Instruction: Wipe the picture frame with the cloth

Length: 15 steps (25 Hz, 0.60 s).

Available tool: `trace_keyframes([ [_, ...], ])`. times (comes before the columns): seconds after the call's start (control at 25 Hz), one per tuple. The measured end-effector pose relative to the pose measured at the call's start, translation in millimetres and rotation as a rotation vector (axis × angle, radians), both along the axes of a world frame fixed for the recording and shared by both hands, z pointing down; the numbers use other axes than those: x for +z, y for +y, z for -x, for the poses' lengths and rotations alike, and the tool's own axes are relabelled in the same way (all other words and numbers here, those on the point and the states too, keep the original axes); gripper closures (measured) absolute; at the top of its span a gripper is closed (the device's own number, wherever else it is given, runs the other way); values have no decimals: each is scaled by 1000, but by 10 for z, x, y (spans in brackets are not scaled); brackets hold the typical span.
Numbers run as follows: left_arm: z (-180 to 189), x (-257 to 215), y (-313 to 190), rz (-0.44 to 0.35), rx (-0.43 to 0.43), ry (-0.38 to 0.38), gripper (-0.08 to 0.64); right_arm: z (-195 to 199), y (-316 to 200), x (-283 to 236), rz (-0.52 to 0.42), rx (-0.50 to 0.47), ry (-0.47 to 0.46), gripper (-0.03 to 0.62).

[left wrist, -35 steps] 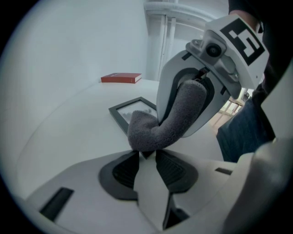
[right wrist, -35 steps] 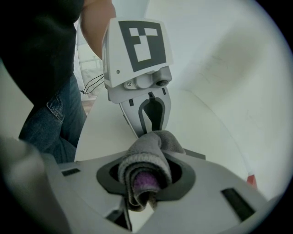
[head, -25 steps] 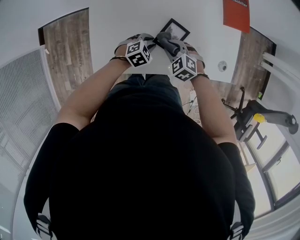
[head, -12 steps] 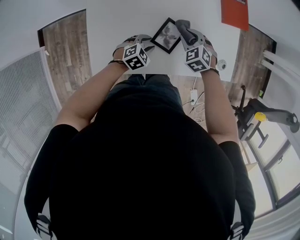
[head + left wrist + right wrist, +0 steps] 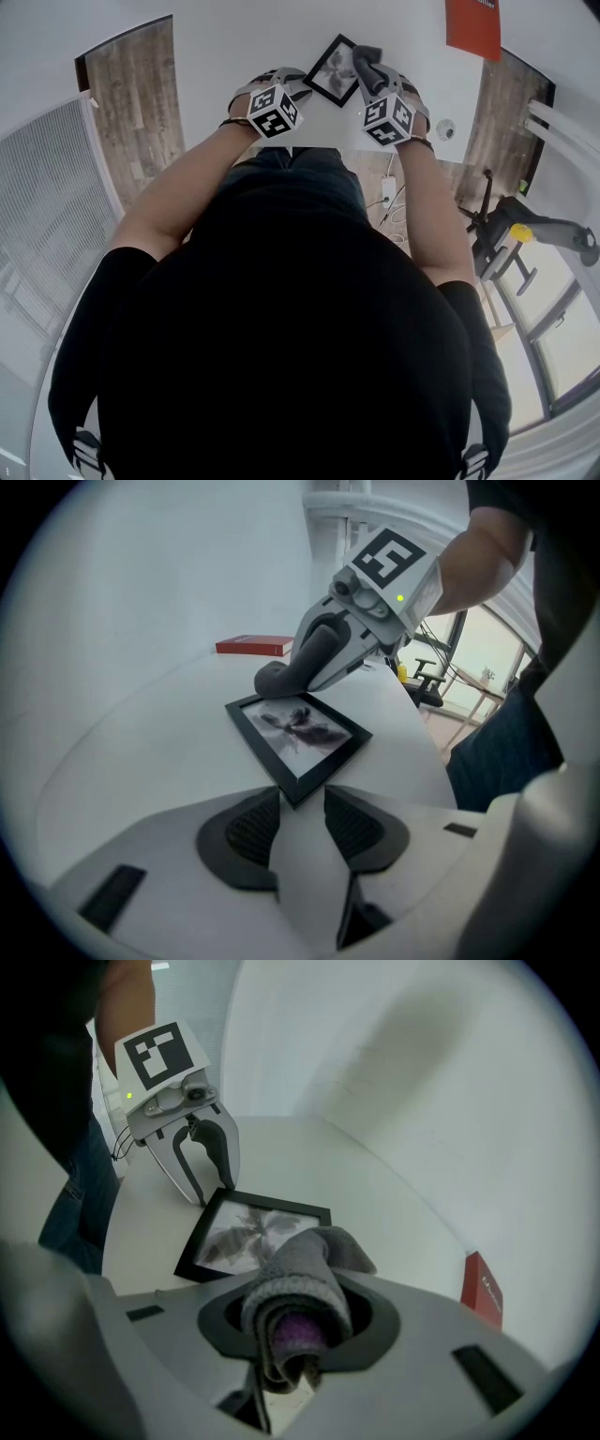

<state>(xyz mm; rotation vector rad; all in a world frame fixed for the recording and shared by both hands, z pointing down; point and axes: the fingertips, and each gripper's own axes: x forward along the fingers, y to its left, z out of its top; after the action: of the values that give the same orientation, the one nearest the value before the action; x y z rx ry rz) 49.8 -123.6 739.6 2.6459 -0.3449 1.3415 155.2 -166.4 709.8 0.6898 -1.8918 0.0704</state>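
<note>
Table, frame partly behind cloth

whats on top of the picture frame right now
The grey cloth, gripped in the right claw, is over one corner of the picture frame. The rest of the frame shows bare. The corner beneath the cloth is covered.

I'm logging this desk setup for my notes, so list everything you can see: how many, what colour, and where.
picture frame: one, black, flat on the table.
cloth: one, grey, rolled, its end at the frame's far corner.
box: one, red, far side of the table.
table: one, white.
office chair: one, black, on the floor at right.
left gripper: one, white; jaws apart, just been opening, with the frame's near corner at their tips, not gripped.
right gripper: one, white; jaws shut on the cloth.
person: one, black top, blue jeans.
</note>
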Motion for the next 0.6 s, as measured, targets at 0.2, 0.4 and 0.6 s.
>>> trace_keyframes([
  [0.2,-6,-3,1,10,-1,1,403,65,102,26,15,-14,-7,486],
  [0.4,5,-6,6,10,-9,10,405,167,226,21,31,-21,-25,486],
  [0.6,-5,-9,21,11,-8,9,405,253,366,11,49,-25,-53,488],
])
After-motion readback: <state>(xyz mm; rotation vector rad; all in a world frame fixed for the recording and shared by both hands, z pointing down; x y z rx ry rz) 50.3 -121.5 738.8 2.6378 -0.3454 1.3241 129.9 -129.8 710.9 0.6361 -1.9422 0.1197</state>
